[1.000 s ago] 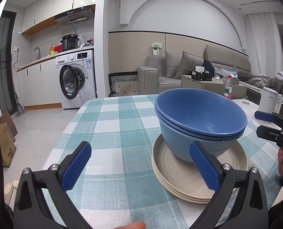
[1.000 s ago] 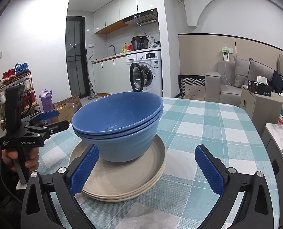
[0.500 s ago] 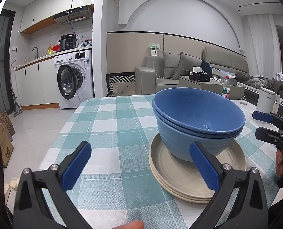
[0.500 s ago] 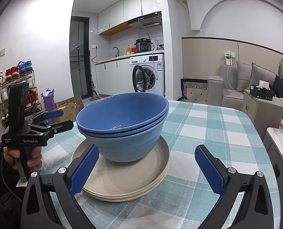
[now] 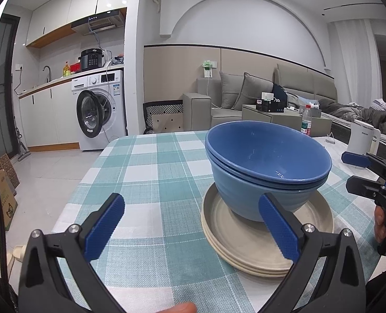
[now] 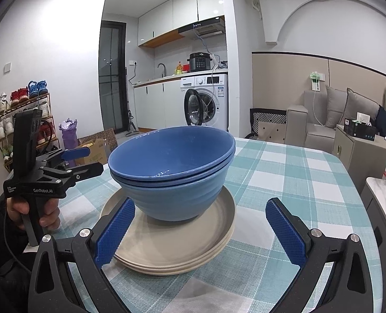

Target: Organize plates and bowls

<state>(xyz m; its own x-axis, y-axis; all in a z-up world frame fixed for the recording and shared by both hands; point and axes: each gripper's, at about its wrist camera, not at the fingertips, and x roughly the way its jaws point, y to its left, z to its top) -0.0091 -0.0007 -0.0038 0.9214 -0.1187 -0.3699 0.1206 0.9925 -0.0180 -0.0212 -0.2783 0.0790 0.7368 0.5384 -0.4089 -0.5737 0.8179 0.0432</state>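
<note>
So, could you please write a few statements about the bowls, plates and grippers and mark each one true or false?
1. The blue bowls are nested and stand on the stacked plates. True.
2. The left gripper is shut on a plate. False: it is open and holds nothing.
3. The right gripper is open. True.
4. The tablecloth is plain red. False: it is checked teal and white.
5. The bowls lie upside down. False: they are upright.
</note>
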